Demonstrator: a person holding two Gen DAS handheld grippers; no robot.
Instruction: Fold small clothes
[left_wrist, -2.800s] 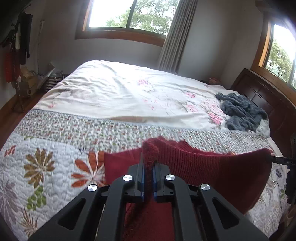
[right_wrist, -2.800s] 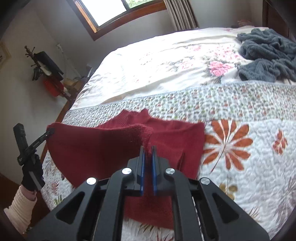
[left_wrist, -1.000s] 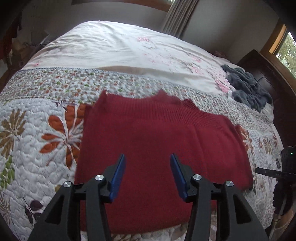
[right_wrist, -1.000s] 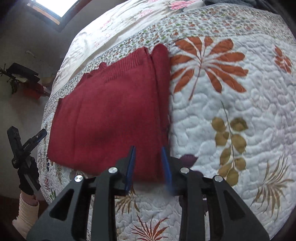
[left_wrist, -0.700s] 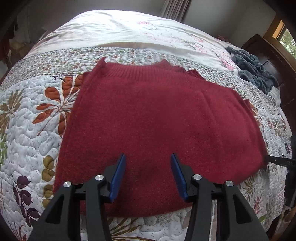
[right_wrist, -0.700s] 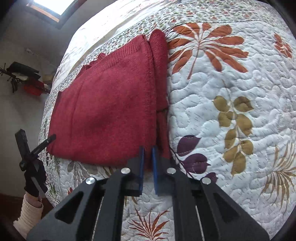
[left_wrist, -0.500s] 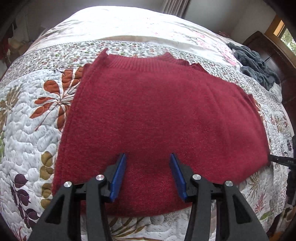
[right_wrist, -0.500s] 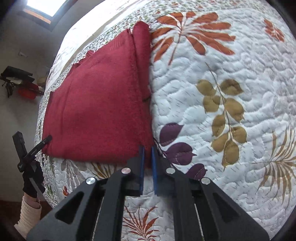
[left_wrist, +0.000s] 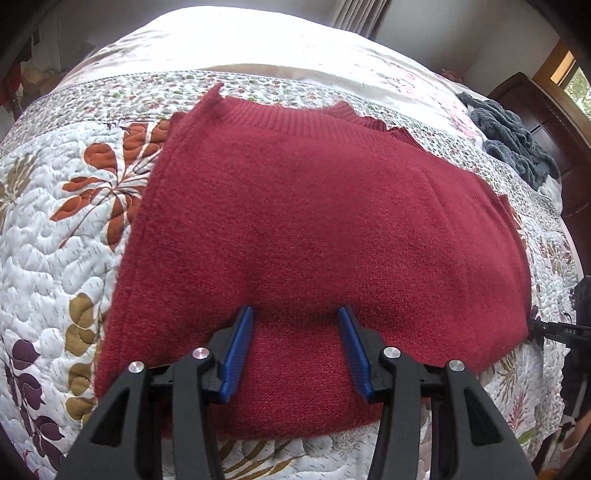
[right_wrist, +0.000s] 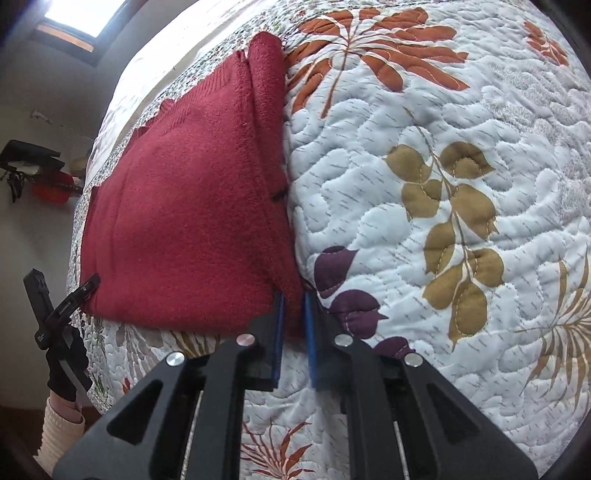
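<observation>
A: Where is the red sweater (left_wrist: 314, 229)?
B: It lies folded on the quilt (right_wrist: 461, 155) of the bed.
A: And the tools?
B: The left tool (left_wrist: 297, 314) stands wide over the near edge. The right tool (right_wrist: 292, 299) is pinched on the sweater's corner.

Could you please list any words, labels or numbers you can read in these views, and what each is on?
"DAS": small pale letters on the black right gripper at the left wrist view's edge; possibly part of a longer word.
Small pale lettering on the black left gripper in the right wrist view: too small to read.
</observation>
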